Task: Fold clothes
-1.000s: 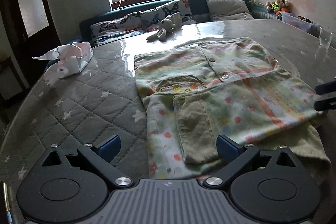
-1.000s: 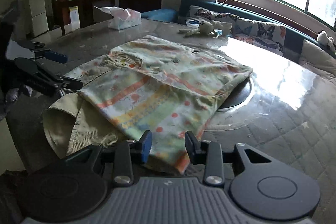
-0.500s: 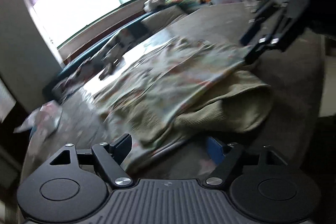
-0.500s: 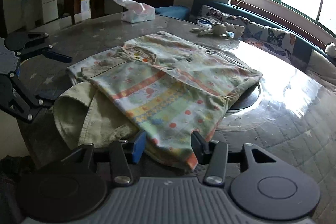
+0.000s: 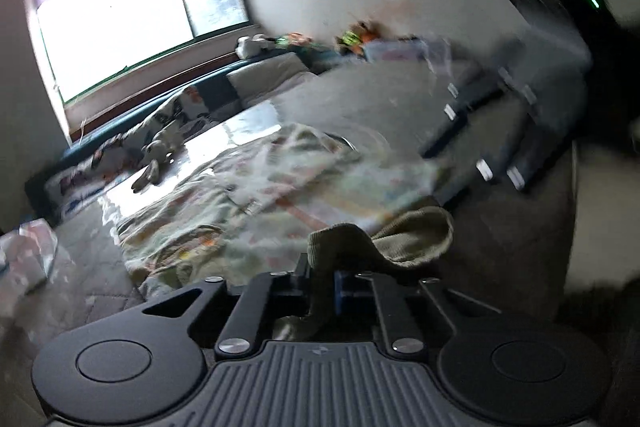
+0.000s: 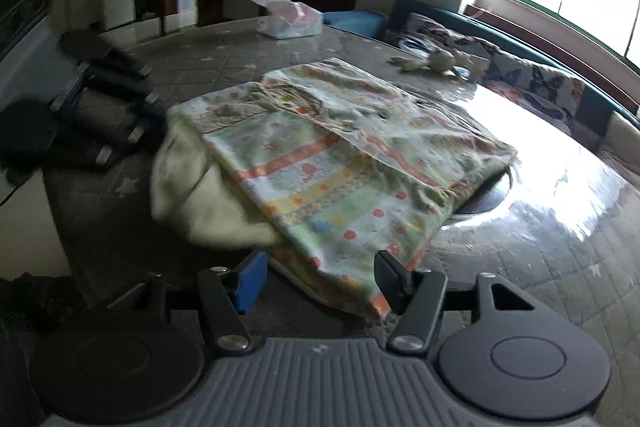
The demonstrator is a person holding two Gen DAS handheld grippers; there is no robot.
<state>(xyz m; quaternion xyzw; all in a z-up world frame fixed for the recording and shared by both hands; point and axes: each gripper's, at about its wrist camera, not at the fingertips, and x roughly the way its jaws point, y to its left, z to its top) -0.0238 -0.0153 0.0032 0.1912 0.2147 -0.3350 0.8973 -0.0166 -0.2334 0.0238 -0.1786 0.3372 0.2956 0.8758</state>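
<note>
Quilted star tablecloth (image 6: pixel 560 259), centre frame: patterned shirt (image 6: pixel 340 163); left gripper (image 5: pixel 322 285), jaws just closing, pinches its olive sleeve (image 5: pixel 400 239); right gripper (image 6: pixel 318 279), jaws just widening, straddles the hem unclamped—better grip before lifting.

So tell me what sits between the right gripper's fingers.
The printed shirt's near hem lies between the open right gripper's fingers, unpinched, in the right wrist view.

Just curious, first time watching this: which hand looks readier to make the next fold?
Probably the left. Its tool has just closed on the olive cloth; the right tool is open around the printed garment's corner.
</note>
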